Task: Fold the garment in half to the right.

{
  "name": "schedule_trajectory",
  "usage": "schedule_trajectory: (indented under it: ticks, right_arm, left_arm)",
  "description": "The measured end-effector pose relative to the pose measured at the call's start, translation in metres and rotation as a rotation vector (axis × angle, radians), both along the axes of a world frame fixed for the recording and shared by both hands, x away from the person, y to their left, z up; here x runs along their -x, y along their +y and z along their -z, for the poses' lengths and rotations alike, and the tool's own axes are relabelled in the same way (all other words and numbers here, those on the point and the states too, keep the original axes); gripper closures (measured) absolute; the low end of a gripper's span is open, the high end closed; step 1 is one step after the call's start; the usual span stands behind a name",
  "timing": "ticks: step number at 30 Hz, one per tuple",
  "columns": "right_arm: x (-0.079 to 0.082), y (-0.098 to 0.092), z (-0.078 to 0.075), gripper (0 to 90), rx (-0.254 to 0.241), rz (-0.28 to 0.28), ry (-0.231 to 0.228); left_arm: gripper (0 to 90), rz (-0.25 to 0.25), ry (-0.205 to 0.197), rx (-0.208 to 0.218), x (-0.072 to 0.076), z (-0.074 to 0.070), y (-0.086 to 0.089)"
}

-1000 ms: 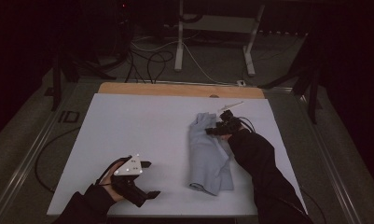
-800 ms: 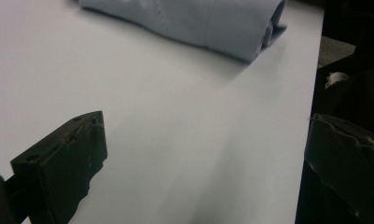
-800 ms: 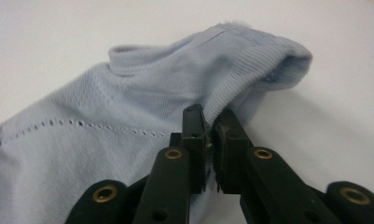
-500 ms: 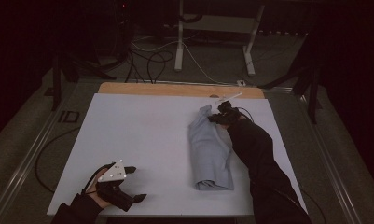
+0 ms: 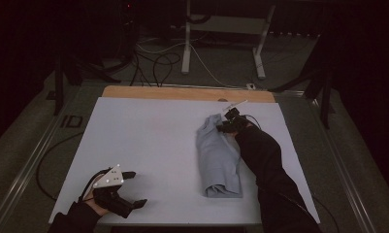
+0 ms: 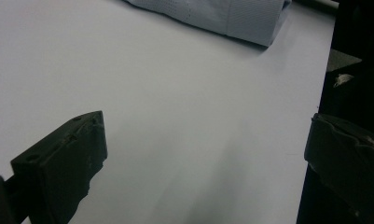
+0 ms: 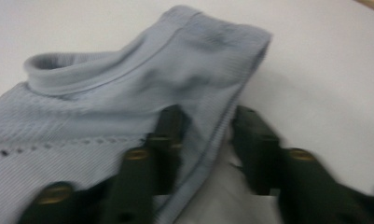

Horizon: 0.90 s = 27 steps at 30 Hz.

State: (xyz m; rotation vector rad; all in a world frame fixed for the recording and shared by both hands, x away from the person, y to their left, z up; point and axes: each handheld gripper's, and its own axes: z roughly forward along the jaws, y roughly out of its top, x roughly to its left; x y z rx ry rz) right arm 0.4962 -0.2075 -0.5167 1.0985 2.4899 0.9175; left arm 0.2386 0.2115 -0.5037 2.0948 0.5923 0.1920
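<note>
Pale blue ribbed fabric is what you are working, and the risk sits at its far end. Nearest you, your left gripper [image 5: 129, 191] hovers at the table's [image 5: 148, 145] near-left corner, about seven o'clock, jaws spread wide with bare white surface between them; in the left gripper view the folded garment [image 6: 231, 14] lies well apart, up at twelve to one o'clock from those jaws. That hand gives the cloth no anchor, so any tug from the other side would probably drag the whole fold rather than shape it.

Farther out, the garment [image 5: 218, 155] runs as a long folded strip at right of centre, from about five o'clock up to one o'clock, with your right forearm along its right side. At its far end your right gripper [image 5: 227, 125] meets the collar end. In the right gripper view its jaws have just been opening and stand partly apart, straddling the hemmed edge [image 7: 212, 140]: one jaw rests on top of the fabric, the other on the table just beside it. The pads do not look pressed on the cloth.

If you pull away now, the hem may catch on a jaw and flip the collar [image 7: 100, 79] open, undoing the fold. If you close again carelessly, you could pinch a single layer and skew the stack.
</note>
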Motion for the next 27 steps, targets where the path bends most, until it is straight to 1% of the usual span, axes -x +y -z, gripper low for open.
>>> schedule_trajectory:
  ticks: [1,3,5,7,9,10,11,13,14,15,16,17,18,19,20,21,22,23,25,26,27]
  right_arm:
    - [0.000,0.000,-0.001,49.5,-0.002,0.007,0.001]
    - [0.002,-0.001,-0.005,44.3,0.003,0.007,-0.014]
    - [0.004,-0.003,-0.011,36.3,-0.032,0.005,-0.007]
    - [0.009,-0.005,-0.018,28.0,-0.064,-0.001,-0.013]
    - [0.018,-0.008,-0.027,23.8,-0.124,-0.021,-0.023]
    - [0.024,-0.008,-0.031,20.7,-0.141,-0.030,-0.026]
    - [0.031,-0.008,-0.036,19.6,-0.153,-0.044,-0.028]
    - [0.048,-0.007,-0.043,18.9,-0.177,-0.084,-0.042]
    - [0.057,-0.007,-0.045,19.0,-0.180,-0.099,-0.048]
    - [0.066,-0.007,-0.047,21.6,-0.184,-0.114,-0.057]
    - [0.075,-0.008,-0.049,26.4,-0.182,-0.127,-0.071]
    - [0.083,-0.011,-0.050,28.7,-0.182,-0.129,-0.080]
    - [0.091,-0.013,-0.052,32.9,-0.190,-0.127,-0.086]
    - [0.100,-0.016,-0.053,38.1,-0.203,-0.140,-0.100]
    - [0.112,-0.018,-0.054,39.2,-0.203,-0.160,-0.109]
    - [0.119,-0.019,-0.054,40.8,-0.202,-0.168,-0.114]
    - [0.129,-0.020,-0.055,44.2,-0.213,-0.181,-0.120]
    - [0.139,-0.021,-0.055,44.6,-0.218,-0.199,-0.118]
    - [0.160,-0.023,-0.054,48.6,-0.232,-0.226,-0.115]
    - [0.171,-0.024,-0.053,48.8,-0.235,-0.254,-0.114]
    - [0.181,-0.025,-0.051,50.5,-0.232,-0.268,-0.116]
  left_arm:
    - [0.5,0.001,-0.001,-0.004,0.000,0.000,0.000]
    - [0.5,0.001,-0.005,-0.001,0.000,-0.001,0.001]
    - [0.5,0.005,-0.013,0.012,0.000,-0.001,0.002]
    - [0.5,0.010,-0.021,0.014,-0.001,0.000,0.003]
    - [0.5,0.005,-0.025,0.020,-0.002,0.001,0.005]
    - [0.5,0.004,-0.022,0.024,-0.002,0.001,0.006]
    - [0.5,0.004,-0.028,0.026,-0.002,0.001,0.007]
    - [0.6,0.006,-0.042,0.046,-0.002,0.002,0.009]
    - [0.5,0.005,-0.048,0.052,-0.002,0.001,0.009]
    - [0.6,-0.001,-0.050,0.052,-0.003,0.001,0.010]
    - [0.5,-0.002,-0.048,0.051,-0.003,0.001,0.010]
    - [0.5,0.004,-0.045,0.052,-0.003,0.001,0.010]
    - [0.6,0.007,-0.047,0.051,-0.003,0.001,0.009]
    - [0.5,0.007,-0.045,0.046,-0.003,0.001,0.008]
    - [0.5,0.007,-0.044,0.041,-0.003,0.001,0.008]
    - [0.6,0.009,-0.044,0.039,-0.003,0.001,0.007]
    - [0.5,0.010,-0.046,0.039,-0.003,0.001,0.007]
    - [0.5,0.009,-0.044,0.039,-0.003,0.002,0.008]
    - [0.5,0.002,-0.046,0.045,-0.003,0.002,0.009]
    - [0.5,-0.001,-0.047,0.047,-0.002,0.002,0.010]
    - [0.5,-0.001,-0.049,0.051,-0.002,0.002,0.011]
